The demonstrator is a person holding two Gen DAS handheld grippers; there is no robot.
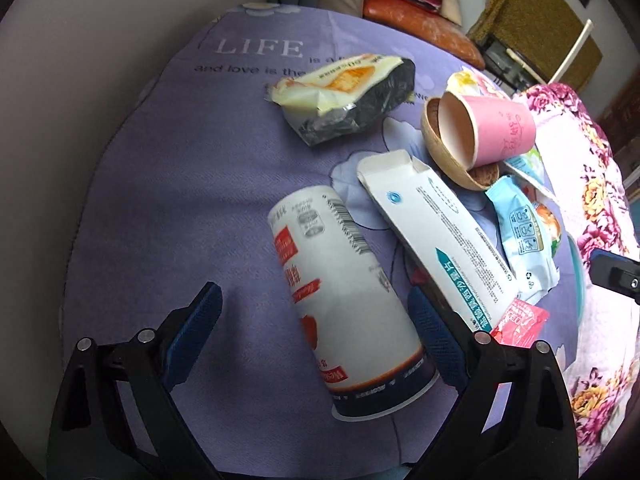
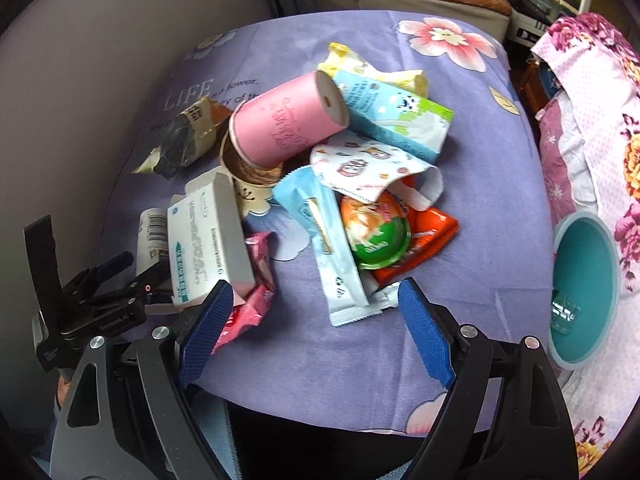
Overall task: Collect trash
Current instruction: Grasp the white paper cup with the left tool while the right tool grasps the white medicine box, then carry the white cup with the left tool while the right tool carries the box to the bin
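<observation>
on a purple printed cloth (image 1: 168, 184) lies a heap of trash, listed below.

- white paper cup (image 1: 340, 300): tall, on its side, barcode up, rim toward the camera. it lies between the blue pads of the left gripper (image 1: 316, 312); the right-hand pad sits just beside its wall, the left-hand pad stands apart with bare cloth between. jaws spread, not pressing the cup.
- white carton (image 1: 436, 232): long, one end flap open, lying slantwise just beside the white cup.
- pink paper cup (image 1: 492, 128): on its side, its mouth resting in a brown paper bowl (image 1: 436, 148).
- yellow-and-black wrapper (image 1: 348, 96): crumpled, apart from the rest, near the printed word "life".
- light blue wrapper (image 2: 336, 248): flat, long, nearest the right gripper (image 2: 316, 308), whose jaws are spread with nothing between them, only cloth.
- orange-and-green round lid (image 2: 376, 232): lying on an orange packet (image 2: 432, 236).
- child's face mask (image 2: 372, 172): patterned, draped over the lid's upper edge.
- blue-and-green milk carton wrapper (image 2: 396, 120): against the base of the pink cup.
- pink sachets (image 2: 256, 280): partly under the white carton's near end.
- teal bin (image 2: 580, 284): off the cloth's right edge, on a floral quilt (image 2: 608, 120), mouth open to the camera, a clear crumpled item inside.
</observation>
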